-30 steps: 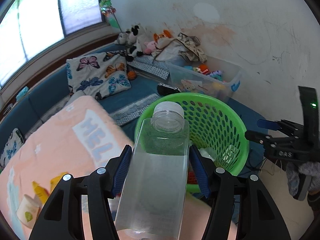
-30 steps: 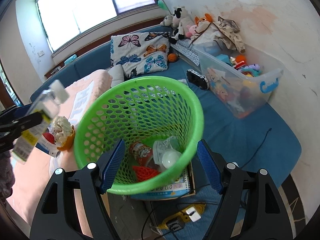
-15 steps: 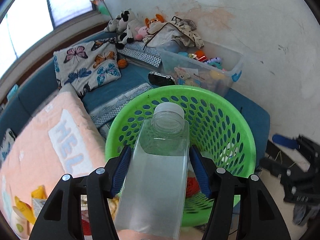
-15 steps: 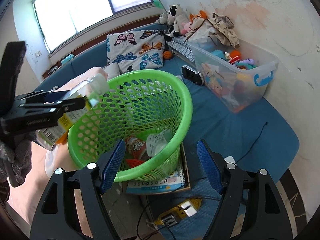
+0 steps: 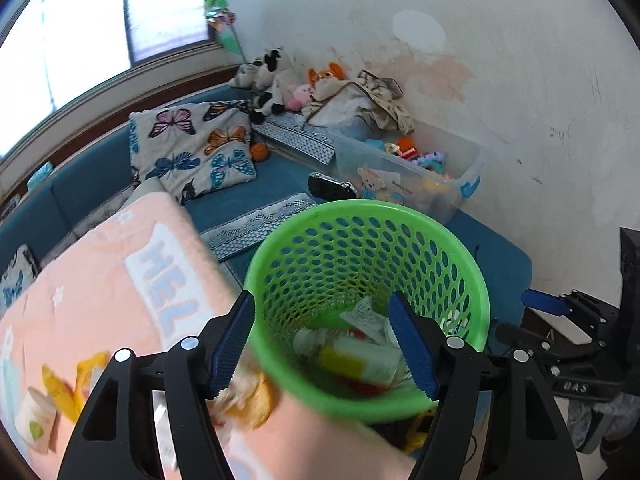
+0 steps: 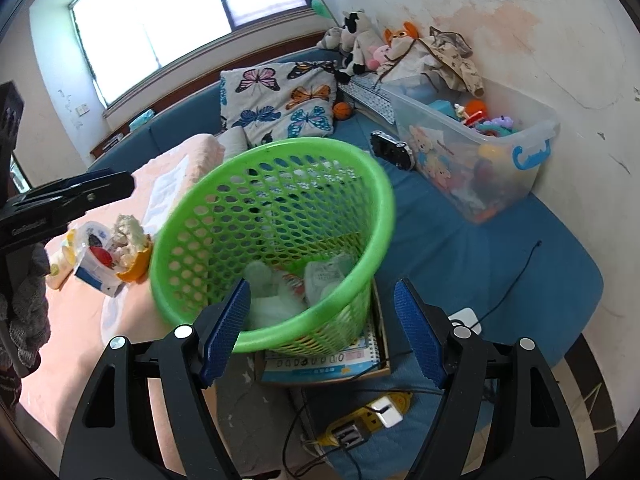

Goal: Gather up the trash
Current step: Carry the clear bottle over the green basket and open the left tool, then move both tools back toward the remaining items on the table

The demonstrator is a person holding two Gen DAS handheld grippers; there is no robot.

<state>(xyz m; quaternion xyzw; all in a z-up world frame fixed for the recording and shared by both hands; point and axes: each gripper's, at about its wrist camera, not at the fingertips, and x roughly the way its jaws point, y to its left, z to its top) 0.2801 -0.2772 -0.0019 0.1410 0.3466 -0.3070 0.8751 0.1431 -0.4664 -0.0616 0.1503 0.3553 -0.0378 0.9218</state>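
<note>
Left gripper jaws just been opening, nothing between; bottle lying in green basket, centre frame; right gripper gaping, empty; next reaching for wrappers, mid-left.

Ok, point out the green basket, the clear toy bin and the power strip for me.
green basket [image 6: 384, 200], right wrist view, on its far right rim.
clear toy bin [image 6: 516, 176], right wrist view, on its front wall near the blue handle.
power strip [image 6: 360, 424], right wrist view, on its yellow body.
</note>
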